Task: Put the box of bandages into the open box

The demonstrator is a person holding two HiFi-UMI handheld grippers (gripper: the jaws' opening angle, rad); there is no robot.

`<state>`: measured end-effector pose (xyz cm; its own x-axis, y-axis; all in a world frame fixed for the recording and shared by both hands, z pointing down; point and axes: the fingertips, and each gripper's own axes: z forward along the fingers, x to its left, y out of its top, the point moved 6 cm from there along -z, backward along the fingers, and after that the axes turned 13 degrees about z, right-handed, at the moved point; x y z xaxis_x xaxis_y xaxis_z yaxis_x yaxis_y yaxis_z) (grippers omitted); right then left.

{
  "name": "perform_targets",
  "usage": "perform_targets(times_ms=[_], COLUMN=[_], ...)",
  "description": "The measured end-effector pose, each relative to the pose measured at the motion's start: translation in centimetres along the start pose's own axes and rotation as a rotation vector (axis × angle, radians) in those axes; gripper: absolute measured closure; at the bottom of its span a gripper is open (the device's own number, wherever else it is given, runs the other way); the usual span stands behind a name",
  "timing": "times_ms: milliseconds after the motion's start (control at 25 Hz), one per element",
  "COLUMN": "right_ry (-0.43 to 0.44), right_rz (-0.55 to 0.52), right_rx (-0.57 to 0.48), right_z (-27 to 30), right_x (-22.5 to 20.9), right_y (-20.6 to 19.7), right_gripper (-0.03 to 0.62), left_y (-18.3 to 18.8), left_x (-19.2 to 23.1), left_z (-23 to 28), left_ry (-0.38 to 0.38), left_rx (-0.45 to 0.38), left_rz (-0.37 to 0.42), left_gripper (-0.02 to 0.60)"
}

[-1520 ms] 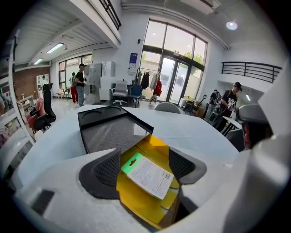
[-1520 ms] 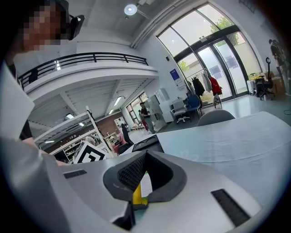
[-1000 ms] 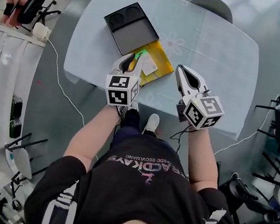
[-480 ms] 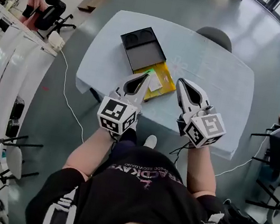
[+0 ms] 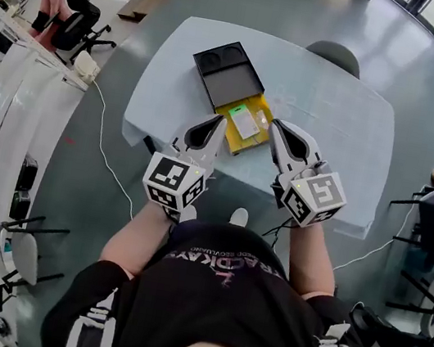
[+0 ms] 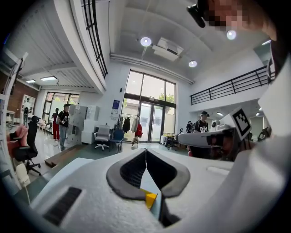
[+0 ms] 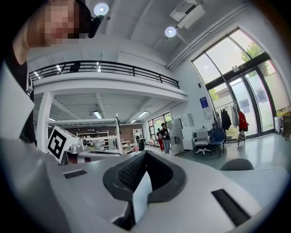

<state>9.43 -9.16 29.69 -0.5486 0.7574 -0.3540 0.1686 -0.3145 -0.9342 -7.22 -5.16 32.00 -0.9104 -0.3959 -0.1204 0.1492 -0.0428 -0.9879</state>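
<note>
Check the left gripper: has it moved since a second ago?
Yes. The left gripper has drawn back toward the person: its tips were over the yellow box, now at its near left edge.

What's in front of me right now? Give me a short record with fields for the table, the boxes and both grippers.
table: pale table, person standing at its near edge
black box: open, two round hollows at its far end
yellow box: open, just nearer than the black one
white box: white with green, lying in the yellow box
left gripper: jaws together, empty, left of the yellow box
right gripper: jaws together, empty, right of the yellow box
</note>
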Motion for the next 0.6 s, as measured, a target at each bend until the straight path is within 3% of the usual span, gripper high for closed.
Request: perform_targets(times_ms=[280, 600], right_ry=[-0.109, -0.205], right_rz=[0.036, 0.047], right_rx=[-0.014, -0.009], right_z=[1.4, 2.1], right_x=[3.1, 6.6], right_y=[-2.3, -5.1], right_gripper=[0.583, 0.583], left_y=[-1.2, -2.6], left_x=[2.4, 4.4], left_z=[-2.1, -4.4], left_ry=[-0.144, -0.250], left_rx=[0.009, -0.004], left_rz=[-0.001, -0.021], left_gripper=[0.563, 0.563])
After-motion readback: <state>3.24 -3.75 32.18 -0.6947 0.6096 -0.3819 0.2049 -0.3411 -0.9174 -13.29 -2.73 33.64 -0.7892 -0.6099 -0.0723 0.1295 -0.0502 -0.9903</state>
